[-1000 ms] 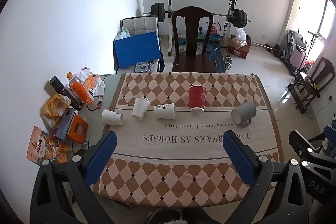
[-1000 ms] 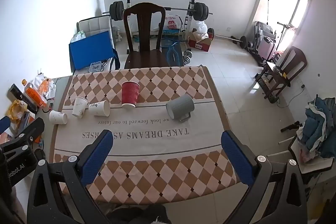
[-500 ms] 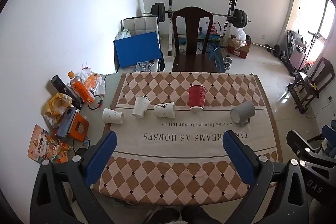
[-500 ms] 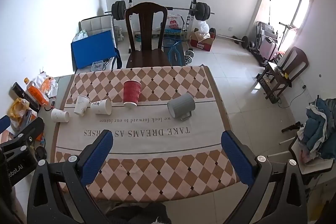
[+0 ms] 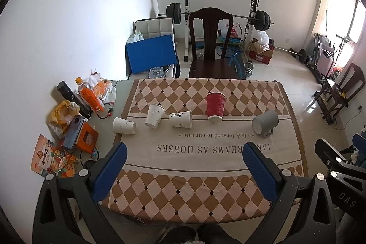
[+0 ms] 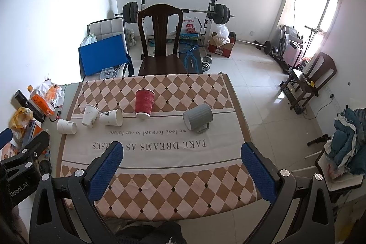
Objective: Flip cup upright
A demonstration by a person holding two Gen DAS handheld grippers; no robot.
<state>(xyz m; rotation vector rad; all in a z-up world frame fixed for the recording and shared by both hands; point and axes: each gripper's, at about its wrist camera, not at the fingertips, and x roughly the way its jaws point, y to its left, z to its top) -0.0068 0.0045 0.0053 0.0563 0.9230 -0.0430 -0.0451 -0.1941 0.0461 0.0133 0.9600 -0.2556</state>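
A row of cups lies across the table. A red ribbed paper cup point(image 5: 215, 106) point(image 6: 144, 103) stands upside down in the middle. A grey mug point(image 5: 265, 122) point(image 6: 197, 117) lies on its side at the right. Three white paper cups sit at the left: two on their sides point(image 5: 124, 125) point(image 5: 180, 119) and one tilted mouth-up point(image 5: 155, 115); they also show in the right wrist view point(image 6: 66, 126) point(image 6: 111, 117) point(image 6: 90, 115). My left gripper point(image 5: 183, 166) and right gripper point(image 6: 181, 161) are both open and empty, high above the table's near edge.
The table wears a checked cloth point(image 5: 205, 166) with printed text. Bottles, bags and boxes point(image 5: 75, 120) crowd the table's left end. A dark wooden chair point(image 5: 211, 49) stands at the far side, with a weight rack behind it.
Both grippers have drifted back and up slightly, so the table looks a little smaller. Nothing on the table has moved.
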